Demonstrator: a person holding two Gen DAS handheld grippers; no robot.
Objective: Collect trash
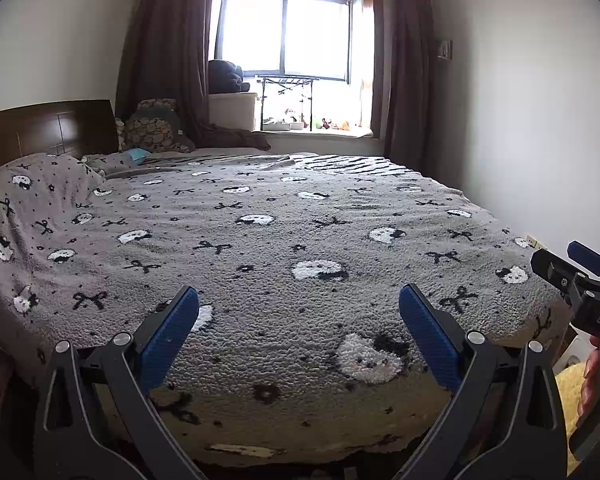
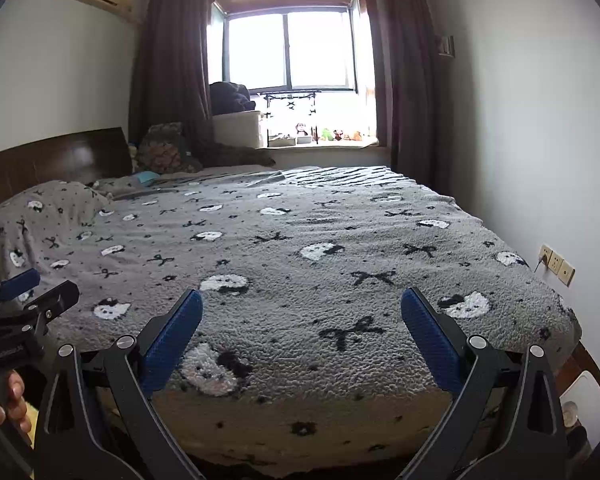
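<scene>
A wide bed with a grey blanket [image 1: 284, 216] patterned with white cats and black bows fills both views [image 2: 300, 232]. My left gripper [image 1: 299, 300] is open and empty over the foot of the bed. My right gripper [image 2: 302, 304] is open and empty beside it, also over the foot edge. Each gripper shows at the edge of the other's view: the right gripper in the left wrist view [image 1: 572, 268] and the left gripper in the right wrist view [image 2: 36, 288]. A small light blue item [image 1: 137, 155] lies near the pillows at the far left [image 2: 146, 177]. I cannot tell what it is.
A dark wooden headboard [image 1: 48, 128] runs along the left. Cushions [image 1: 156, 128] are piled by the brown curtains. A window sill [image 1: 320, 130] holds a white box, a small rack and toys. A white wall with sockets [image 2: 556, 264] is on the right. A white bin [image 2: 584, 400] stands below.
</scene>
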